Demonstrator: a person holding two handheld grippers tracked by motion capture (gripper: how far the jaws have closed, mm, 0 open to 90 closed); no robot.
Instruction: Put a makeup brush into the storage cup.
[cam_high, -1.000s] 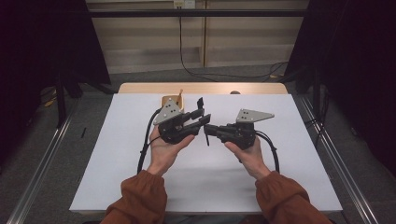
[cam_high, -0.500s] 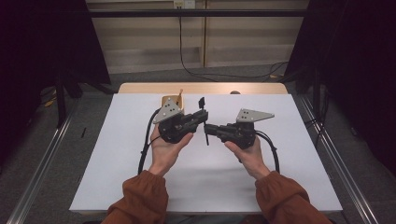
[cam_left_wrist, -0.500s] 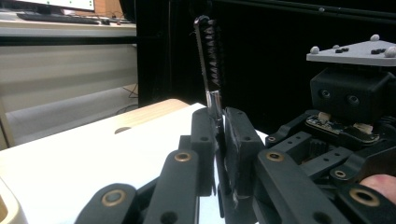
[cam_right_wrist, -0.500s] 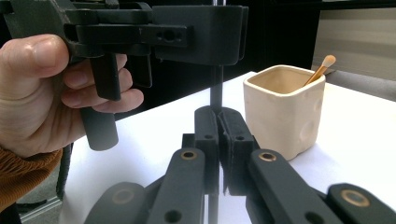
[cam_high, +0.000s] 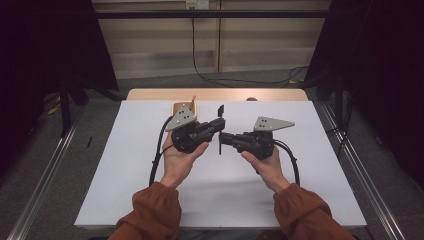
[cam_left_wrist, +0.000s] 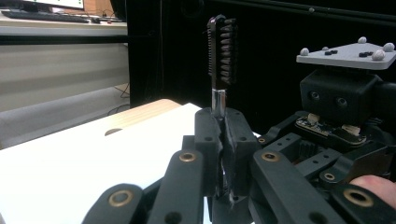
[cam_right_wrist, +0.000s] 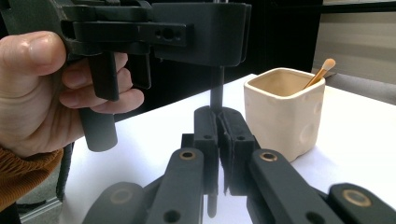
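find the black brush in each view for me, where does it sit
High view: the black brush stands upright at centre, between the two tongs, both shut on it.
Left gripper view: upper centre, bristled head above the left tongs.
Right gripper view: its dark stem runs through the right tongs, centre; the head is hidden.
Shared landmark: the white table, also bottom left in the left gripper view and at right in the right gripper view.

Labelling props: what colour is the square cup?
Cream, seen best in the right gripper view: cup.

My overhead feed's pretty dim, dark at the sides, soft shadows; white table (cam_high: 125, 165) glares a bit, close-ups blurry.
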